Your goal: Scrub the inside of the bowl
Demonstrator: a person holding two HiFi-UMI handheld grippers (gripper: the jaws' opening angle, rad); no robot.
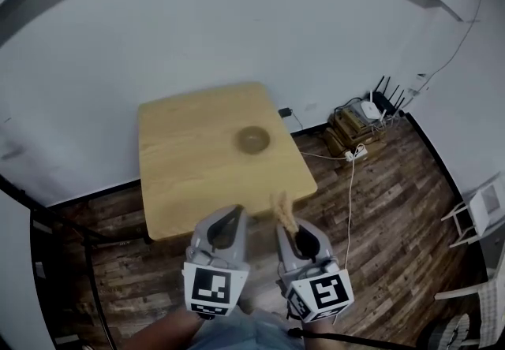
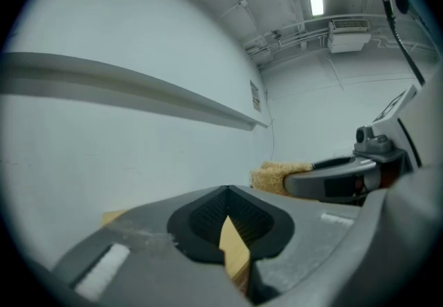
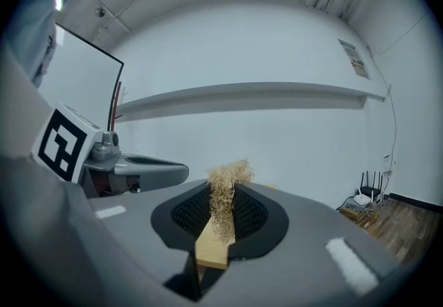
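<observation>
Bowl point(image 1: 252, 139) is my target. It sits upright on the worktop point(image 1: 181, 175), toward the far right part, well apart from both grippers.

Nearest to me, the two grippers hang side by side at the worktop's near edge. On the left gripper point(image 1: 238, 211) the fingers point(image 2: 138, 229) are closed tip to tip with nothing between them. In the left gripper view, all I see through the gap behind the tips is a sliver of pale wood that I take for the worktop.

The right gripper point(image 1: 297, 232) has its fingers clamped on a brush point(image 3: 220, 219). They grip the flat wooden handle, and the straw-coloured bristles stick out past the tips. From the head view the brush points forward over the near edge. In the left gripper view its bristles show just beside the right gripper's tip.

The rest of the pale wood worktop around the bowl is bare. Dark plank floor point(image 1: 379, 214) surrounds the worktop, and a white wall point(image 1: 237, 25) stands behind it. A router point(image 1: 371, 108) with antennas sits on the floor by the wall at the far right.
</observation>
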